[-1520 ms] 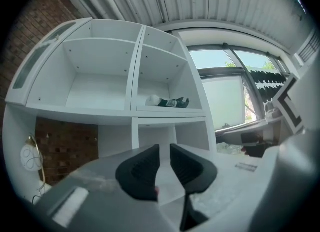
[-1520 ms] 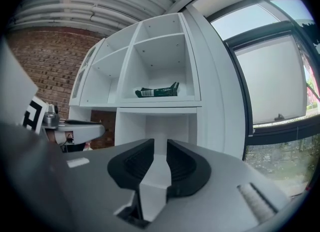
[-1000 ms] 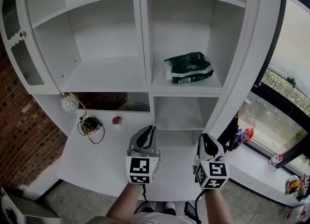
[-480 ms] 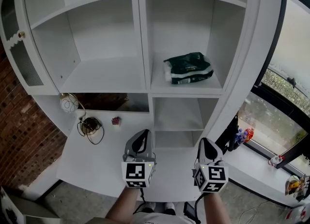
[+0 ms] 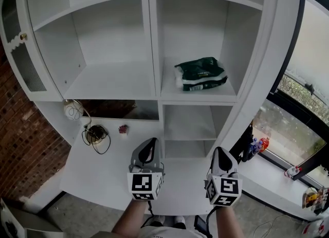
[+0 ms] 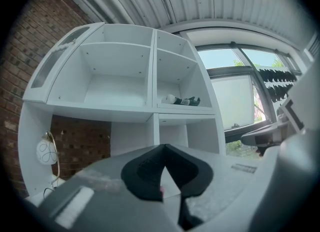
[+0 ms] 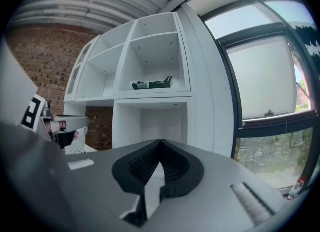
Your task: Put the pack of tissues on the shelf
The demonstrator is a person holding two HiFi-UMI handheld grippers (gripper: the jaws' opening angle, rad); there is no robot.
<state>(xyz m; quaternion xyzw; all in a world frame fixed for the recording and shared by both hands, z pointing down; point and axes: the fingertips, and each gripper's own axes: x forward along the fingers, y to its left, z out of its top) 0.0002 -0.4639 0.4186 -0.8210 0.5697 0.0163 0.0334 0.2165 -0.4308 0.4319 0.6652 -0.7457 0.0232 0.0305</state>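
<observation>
Print on the pack of tissues is illegible.

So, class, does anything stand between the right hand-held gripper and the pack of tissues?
Nothing visible does. The pack of tissues lies on the open-fronted shelf; the right hand-held gripper, shut and empty, sits below it.

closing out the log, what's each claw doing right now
Left claw: closed, holding nothing.
Right claw: closed, holding nothing.
</observation>
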